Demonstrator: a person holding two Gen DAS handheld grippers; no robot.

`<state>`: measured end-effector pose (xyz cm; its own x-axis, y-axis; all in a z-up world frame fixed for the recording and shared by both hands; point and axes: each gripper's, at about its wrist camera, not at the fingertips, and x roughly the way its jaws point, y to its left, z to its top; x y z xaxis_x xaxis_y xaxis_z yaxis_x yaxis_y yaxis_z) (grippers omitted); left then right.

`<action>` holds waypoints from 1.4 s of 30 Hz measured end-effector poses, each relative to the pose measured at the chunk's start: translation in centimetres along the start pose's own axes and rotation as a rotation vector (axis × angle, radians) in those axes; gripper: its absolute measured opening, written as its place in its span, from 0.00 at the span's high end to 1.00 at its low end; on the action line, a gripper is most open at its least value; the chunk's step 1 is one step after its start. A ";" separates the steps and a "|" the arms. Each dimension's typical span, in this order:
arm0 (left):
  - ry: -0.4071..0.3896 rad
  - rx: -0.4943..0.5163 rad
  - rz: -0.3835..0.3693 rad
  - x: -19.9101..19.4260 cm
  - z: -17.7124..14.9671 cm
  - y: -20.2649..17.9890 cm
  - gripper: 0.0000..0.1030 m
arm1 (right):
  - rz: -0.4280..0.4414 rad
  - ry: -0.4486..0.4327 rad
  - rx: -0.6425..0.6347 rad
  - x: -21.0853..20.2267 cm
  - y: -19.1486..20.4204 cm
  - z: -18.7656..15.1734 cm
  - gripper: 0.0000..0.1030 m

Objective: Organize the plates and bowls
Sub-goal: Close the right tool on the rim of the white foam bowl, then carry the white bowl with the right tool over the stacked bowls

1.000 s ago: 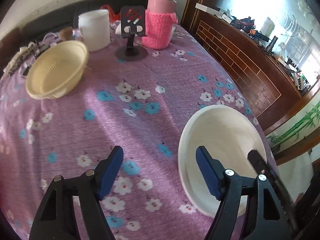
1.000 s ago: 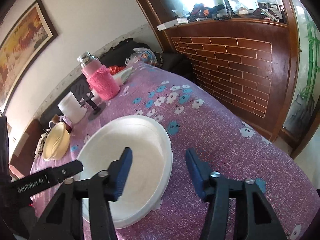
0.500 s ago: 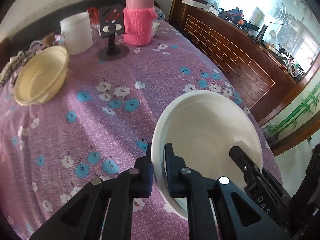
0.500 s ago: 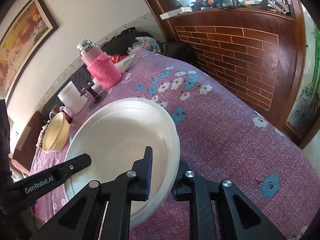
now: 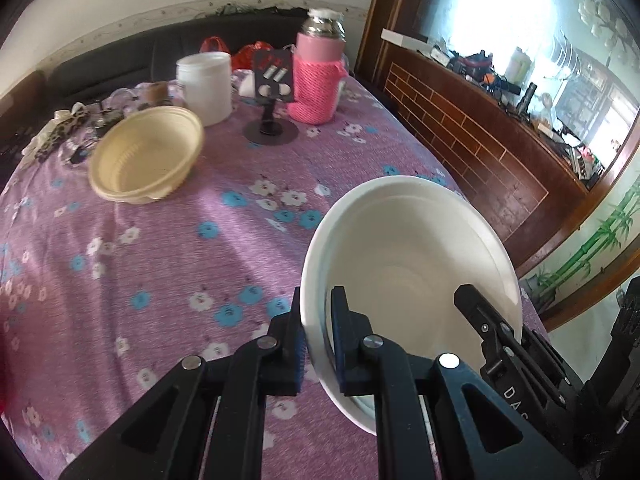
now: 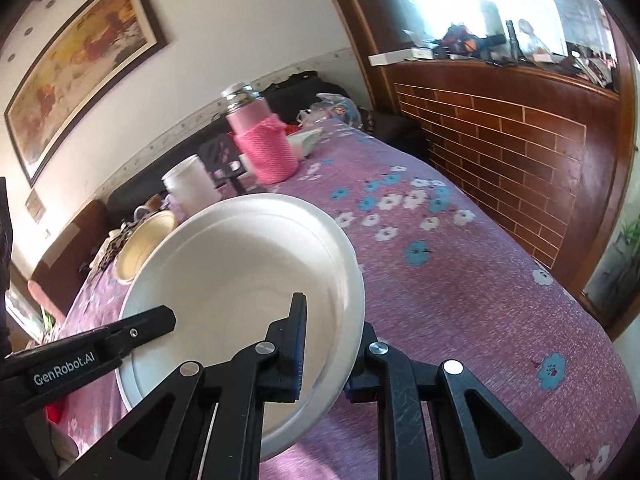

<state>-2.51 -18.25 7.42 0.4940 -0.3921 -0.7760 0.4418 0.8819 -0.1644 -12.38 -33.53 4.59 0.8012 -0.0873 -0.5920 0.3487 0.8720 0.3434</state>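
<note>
A wide white bowl (image 5: 412, 264) (image 6: 240, 272) hangs lifted and tilted above the purple flowered tablecloth. My left gripper (image 5: 318, 328) is shut on its left rim, one pad inside and one outside. My right gripper (image 6: 332, 340) is shut on the opposite rim; one of its fingers (image 5: 492, 328) shows inside the bowl in the left wrist view. A cream-yellow bowl (image 5: 146, 154) (image 6: 144, 244) sits on the cloth at the far left, apart from both grippers.
At the table's far end stand a white jar (image 5: 205, 86), a black phone stand (image 5: 271, 100) and a pink knit-covered flask (image 5: 318, 74). Small clutter (image 5: 68, 128) lies at the far left. A brick-patterned wooden counter (image 5: 480, 148) runs along the right table edge (image 6: 580, 320).
Both grippers went from open beside the white bowl to shut on its opposite rims. The bowl then rose off the cloth and tilted.
</note>
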 end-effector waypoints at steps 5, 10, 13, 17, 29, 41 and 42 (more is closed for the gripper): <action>-0.024 -0.023 0.021 -1.7 -0.7 1.8 0.90 | 0.013 -0.008 -0.039 -1.0 2.3 -0.2 0.85; -0.040 -0.057 0.023 -3.3 -1.8 3.6 0.89 | 0.034 -0.002 -0.078 -1.8 4.3 -0.7 0.85; -0.045 -0.093 0.020 -4.2 -2.7 5.0 0.89 | 0.051 0.003 -0.105 -2.3 5.6 -1.2 0.85; -0.049 -0.140 0.018 -5.5 -4.0 6.8 0.89 | 0.078 0.010 -0.137 -2.7 7.5 -1.9 0.85; -0.130 -0.260 0.053 -10.5 -7.1 12.5 0.89 | 0.152 0.026 -0.242 -3.8 14.1 -4.1 0.85; -0.238 -0.453 0.095 -16.9 -9.8 22.0 0.89 | 0.271 0.056 -0.376 -4.2 24.4 -6.6 0.85; -0.250 -0.474 0.100 -17.5 -10.1 22.9 0.89 | 0.284 0.059 -0.390 -4.2 25.5 -6.9 0.85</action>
<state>-8.62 11.51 11.10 0.7048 -0.2999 -0.6429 0.0262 0.9166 -0.3989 -10.22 -7.58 10.82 0.8054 0.1978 -0.5587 -0.0969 0.9739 0.2052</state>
